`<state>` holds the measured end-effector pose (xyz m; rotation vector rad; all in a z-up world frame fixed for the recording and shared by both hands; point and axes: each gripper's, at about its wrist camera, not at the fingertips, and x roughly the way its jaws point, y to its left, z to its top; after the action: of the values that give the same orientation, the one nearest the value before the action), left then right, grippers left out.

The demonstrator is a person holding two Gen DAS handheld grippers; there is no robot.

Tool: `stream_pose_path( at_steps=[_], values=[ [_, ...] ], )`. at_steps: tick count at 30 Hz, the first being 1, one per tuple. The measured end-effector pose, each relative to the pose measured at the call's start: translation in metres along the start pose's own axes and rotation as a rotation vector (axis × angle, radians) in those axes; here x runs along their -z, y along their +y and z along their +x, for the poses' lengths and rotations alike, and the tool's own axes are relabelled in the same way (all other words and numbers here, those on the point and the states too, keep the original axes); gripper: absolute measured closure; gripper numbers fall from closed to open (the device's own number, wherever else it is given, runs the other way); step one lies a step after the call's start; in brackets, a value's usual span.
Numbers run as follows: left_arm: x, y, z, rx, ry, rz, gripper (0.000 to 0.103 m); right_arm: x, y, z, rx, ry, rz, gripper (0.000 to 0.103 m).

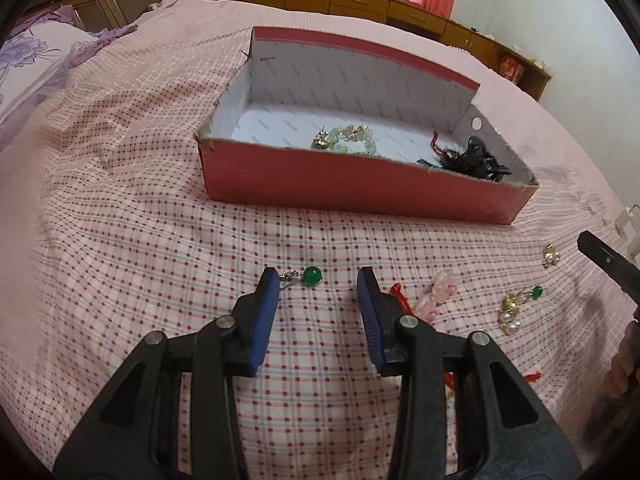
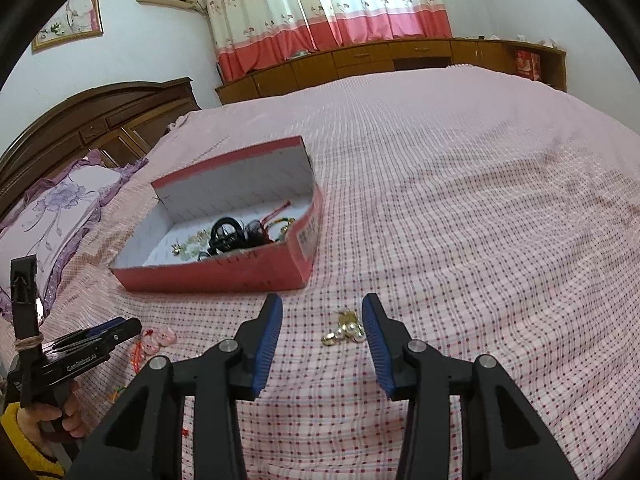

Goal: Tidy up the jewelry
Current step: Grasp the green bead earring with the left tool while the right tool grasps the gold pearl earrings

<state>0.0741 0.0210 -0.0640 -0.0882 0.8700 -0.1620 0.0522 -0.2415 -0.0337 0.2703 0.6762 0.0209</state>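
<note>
Left gripper (image 1: 318,286) jaws apart, green bead earring (image 1: 312,275) between, seemingly untouched. Right gripper (image 2: 322,311) jaws apart over pearl earrings (image 2: 346,332) on bed (image 2: 460,200).

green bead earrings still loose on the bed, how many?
2. One green bead earring lies between the left claw tips, near its left finger. A second green bead lies farther right beside a gold-and-pearl cluster. More may be hidden.

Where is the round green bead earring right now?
In the left wrist view, the round green bead earring lies on the pink checked bedspread, just ahead of the left gripper, in front of the red cardboard box.
</note>
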Motion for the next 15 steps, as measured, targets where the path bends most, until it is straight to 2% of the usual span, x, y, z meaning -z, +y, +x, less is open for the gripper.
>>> stream_pose_path(
  at_steps=[6,11,13,15],
  values=[
    [-0.002,0.000,0.008,-0.013,0.001,0.002,0.075,0.007,-0.004,0.005,-0.004,0.018,0.017,0.058],
    [-0.003,0.004,0.009,-0.016,0.002,-0.014,0.097,0.010,-0.007,0.005,-0.007,0.025,0.027,0.058],
    [-0.003,0.005,0.008,-0.010,0.000,-0.023,0.103,0.011,-0.008,0.006,-0.007,0.029,0.029,0.058],
    [-0.004,0.006,0.007,-0.002,-0.007,-0.031,0.103,0.012,-0.007,0.009,-0.006,0.040,0.026,0.058]
  ],
)
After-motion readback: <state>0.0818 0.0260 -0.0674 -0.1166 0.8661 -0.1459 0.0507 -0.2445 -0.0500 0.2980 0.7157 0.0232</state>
